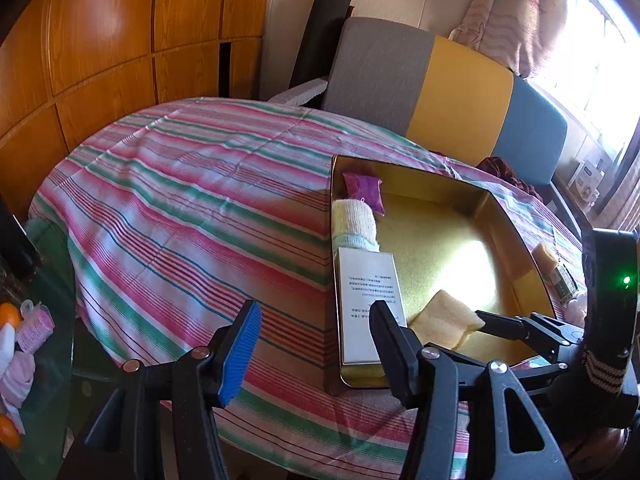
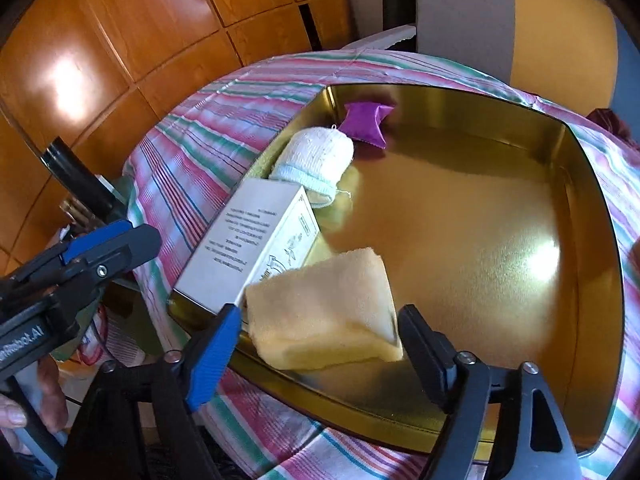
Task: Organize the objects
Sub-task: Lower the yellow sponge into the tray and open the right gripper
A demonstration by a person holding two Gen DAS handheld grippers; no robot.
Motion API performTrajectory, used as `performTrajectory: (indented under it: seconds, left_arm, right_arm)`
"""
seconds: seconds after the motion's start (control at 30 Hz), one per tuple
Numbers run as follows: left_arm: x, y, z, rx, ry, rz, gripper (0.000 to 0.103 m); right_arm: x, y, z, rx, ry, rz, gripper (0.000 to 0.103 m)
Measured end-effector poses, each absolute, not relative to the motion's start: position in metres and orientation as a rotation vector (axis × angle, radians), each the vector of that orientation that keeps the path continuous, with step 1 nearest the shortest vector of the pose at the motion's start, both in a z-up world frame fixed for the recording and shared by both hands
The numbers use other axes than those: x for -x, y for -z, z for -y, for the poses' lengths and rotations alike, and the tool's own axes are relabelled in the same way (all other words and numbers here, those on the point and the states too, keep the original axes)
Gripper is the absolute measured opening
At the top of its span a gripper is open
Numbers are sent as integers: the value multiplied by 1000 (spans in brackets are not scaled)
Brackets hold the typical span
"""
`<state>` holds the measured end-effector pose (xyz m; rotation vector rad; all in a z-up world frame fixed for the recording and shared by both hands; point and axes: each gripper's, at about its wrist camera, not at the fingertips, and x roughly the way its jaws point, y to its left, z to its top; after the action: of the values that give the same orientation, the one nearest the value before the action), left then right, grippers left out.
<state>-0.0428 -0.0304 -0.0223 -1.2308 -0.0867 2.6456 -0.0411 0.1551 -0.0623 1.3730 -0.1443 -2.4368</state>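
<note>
A gold metal tray [image 1: 516,240] [image 2: 592,280] lies on a striped tablecloth. Along its left side lie a purple pouch [image 1: 365,191] [image 2: 367,122], a rolled white sock [image 1: 355,224] [image 2: 316,158] and a white box [image 1: 366,300] [image 2: 252,248]. A yellow sponge [image 2: 324,314] [image 1: 446,323] sits between the fingers of my right gripper [image 2: 320,338], at the tray's near edge; the jaws stand at its sides, and the sponge looks to rest on the tray. My left gripper [image 1: 312,336] is open and empty, over the cloth at the tray's left edge.
A second sponge [image 1: 546,257] and a small packet [image 1: 564,280] lie on the cloth right of the tray. A grey, yellow and blue chair back [image 1: 440,84] stands behind the table. Pink items and oranges [image 1: 10,316] sit on a glass surface at left.
</note>
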Motion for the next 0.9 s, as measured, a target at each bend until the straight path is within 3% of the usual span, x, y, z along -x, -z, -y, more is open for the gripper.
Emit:
performTrajectory:
  seconds: [0.17, 0.9]
  left_arm:
    - [39, 16, 26, 1194, -2652, 59, 57]
    - [21, -1, -21, 1109, -2588, -94, 57]
  right_arm:
    - [35, 51, -162, -1340, 2449, 209, 91]
    - [-17, 5, -278, -1226, 2691, 420, 93]
